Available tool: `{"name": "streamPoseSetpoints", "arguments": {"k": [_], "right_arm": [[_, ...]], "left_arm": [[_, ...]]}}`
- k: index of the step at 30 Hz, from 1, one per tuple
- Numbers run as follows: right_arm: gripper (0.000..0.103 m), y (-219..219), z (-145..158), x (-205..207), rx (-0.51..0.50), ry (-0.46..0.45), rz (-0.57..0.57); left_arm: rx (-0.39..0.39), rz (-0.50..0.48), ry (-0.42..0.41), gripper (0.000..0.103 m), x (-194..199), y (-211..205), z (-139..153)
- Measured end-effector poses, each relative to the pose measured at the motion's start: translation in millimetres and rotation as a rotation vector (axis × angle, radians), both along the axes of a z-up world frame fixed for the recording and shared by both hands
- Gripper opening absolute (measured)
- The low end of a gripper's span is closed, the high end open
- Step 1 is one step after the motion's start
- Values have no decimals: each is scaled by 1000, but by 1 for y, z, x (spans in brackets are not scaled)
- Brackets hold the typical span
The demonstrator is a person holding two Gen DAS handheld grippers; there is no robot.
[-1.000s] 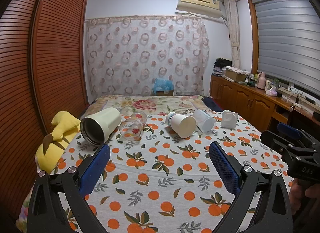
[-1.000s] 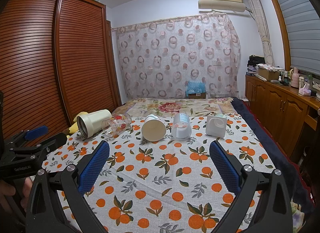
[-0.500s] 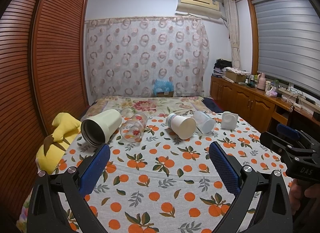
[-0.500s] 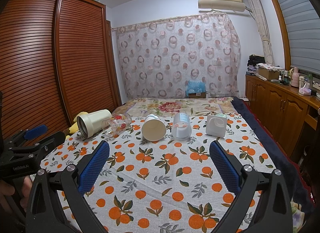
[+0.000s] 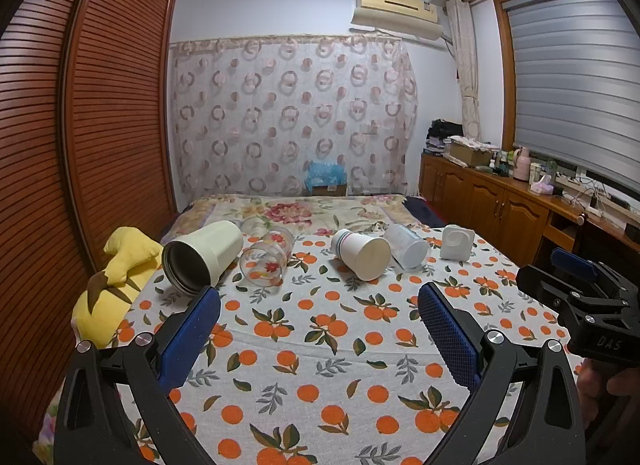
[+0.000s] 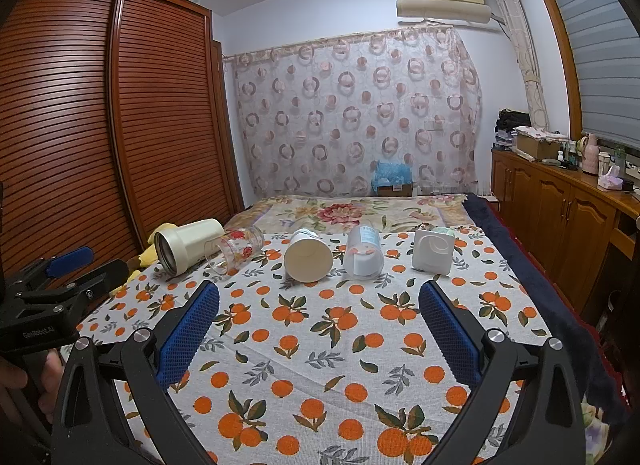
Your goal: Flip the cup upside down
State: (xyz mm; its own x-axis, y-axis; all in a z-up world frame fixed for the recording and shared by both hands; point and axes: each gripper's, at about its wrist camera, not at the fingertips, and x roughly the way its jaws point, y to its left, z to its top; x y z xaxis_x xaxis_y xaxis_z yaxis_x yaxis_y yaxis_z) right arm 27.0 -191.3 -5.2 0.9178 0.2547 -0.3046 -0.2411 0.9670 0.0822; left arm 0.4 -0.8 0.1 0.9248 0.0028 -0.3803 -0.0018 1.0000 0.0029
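Observation:
Several cups lie on their sides in a row on the orange-print cloth [image 5: 312,345]: a cream tumbler [image 5: 202,255] [image 6: 186,245], a clear floral glass [image 5: 266,261] [image 6: 234,251], a white paper cup [image 5: 362,253] [image 6: 308,259], a frosted plastic cup [image 5: 406,245] [image 6: 363,257] and a white square cup [image 5: 457,242] [image 6: 434,251]. My left gripper [image 5: 318,313] is open and empty, well short of the row. My right gripper [image 6: 318,313] is open and empty, also short of the row. Each gripper shows at the edge of the other's view, the right [image 5: 580,297] and the left [image 6: 52,297].
A yellow plush toy [image 5: 116,277] lies at the bed's left edge by the slatted wardrobe [image 5: 80,145]. A wooden cabinet [image 6: 560,217] with clutter runs along the right wall. A floral blanket [image 6: 352,213] covers the bed's far end.
Both grippers have drifted very slightly; the cups have not moved and both grippers stay open.

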Motion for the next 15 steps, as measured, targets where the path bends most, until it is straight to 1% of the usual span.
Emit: {"name": "streamPoseSetpoints", "arguments": {"k": [7, 15], "right_arm": [[101, 0, 0, 0, 1, 1, 0], [101, 0, 0, 0, 1, 1, 1]], "left_arm": [[-1, -2, -1, 95, 1, -7, 9], [-1, -1, -3, 95, 0, -7, 9]]}}
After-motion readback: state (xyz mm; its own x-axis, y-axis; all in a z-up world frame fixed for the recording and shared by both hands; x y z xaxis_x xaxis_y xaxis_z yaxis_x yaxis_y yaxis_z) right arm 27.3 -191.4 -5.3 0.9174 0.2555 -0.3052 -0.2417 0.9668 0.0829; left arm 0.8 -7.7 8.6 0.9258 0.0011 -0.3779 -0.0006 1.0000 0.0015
